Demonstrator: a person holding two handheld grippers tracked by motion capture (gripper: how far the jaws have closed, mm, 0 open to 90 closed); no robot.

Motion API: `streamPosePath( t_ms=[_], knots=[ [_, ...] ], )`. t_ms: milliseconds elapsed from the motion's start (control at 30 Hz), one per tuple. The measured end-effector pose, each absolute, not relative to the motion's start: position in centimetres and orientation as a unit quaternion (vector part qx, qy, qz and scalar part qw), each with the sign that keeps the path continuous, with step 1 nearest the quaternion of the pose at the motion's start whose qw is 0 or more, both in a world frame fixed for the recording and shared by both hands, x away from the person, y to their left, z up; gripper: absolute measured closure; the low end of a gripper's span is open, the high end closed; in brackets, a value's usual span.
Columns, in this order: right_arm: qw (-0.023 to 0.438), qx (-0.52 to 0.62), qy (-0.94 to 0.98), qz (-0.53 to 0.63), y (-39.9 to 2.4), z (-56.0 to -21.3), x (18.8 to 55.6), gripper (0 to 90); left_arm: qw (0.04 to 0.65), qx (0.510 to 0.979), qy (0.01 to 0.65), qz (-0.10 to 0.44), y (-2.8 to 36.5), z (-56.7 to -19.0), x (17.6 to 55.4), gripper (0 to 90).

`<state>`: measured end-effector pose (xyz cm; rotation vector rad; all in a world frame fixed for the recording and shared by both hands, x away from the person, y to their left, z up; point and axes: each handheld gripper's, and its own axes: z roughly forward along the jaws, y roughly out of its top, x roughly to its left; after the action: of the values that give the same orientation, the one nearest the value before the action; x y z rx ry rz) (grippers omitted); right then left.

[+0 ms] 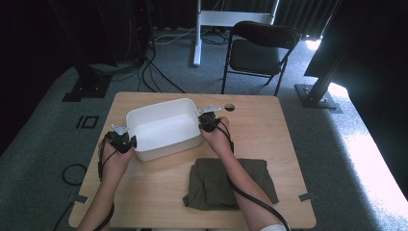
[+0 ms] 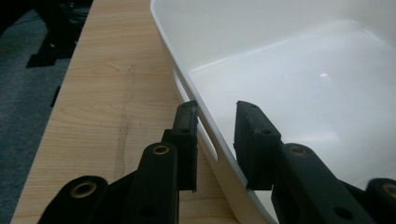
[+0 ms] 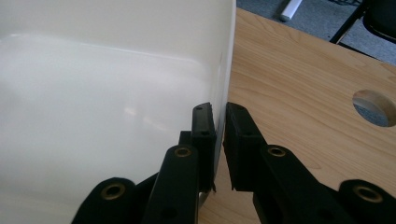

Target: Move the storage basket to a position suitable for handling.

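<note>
I am pinching the white tub [image 1: 163, 127] with both sets of fingers: left gripper [image 2: 215, 140] at nine o'clock, right gripper [image 3: 218, 140] at three o'clock on its rim.

dim room, bright glare at right

- Left gripper [image 2: 215, 135], right gripper [image 3: 219, 140]: black jaws with flat rectangular pads, brass-coloured screw eyelets.
- Black cable per gripper (trailing along bare forearms).
</note>
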<state>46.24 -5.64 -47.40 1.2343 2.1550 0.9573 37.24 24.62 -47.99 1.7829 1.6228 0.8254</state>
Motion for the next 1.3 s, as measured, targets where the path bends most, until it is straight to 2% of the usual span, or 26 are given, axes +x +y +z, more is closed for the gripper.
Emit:
streamPosePath(
  t_ms=[433,1300],
  knots=[
    [0.234,0.464,0.782,0.345,-6.1,-47.3,45.5,81.8,0.295,0.66,0.614,0.317,24.3,-48.2,38.3,76.7],
    [0.232,0.495,0.762,0.346,-9.2,-47.3,44.5,81.9,0.317,0.668,0.599,0.309,21.7,-48.4,39.0,77.5]
  ],
)
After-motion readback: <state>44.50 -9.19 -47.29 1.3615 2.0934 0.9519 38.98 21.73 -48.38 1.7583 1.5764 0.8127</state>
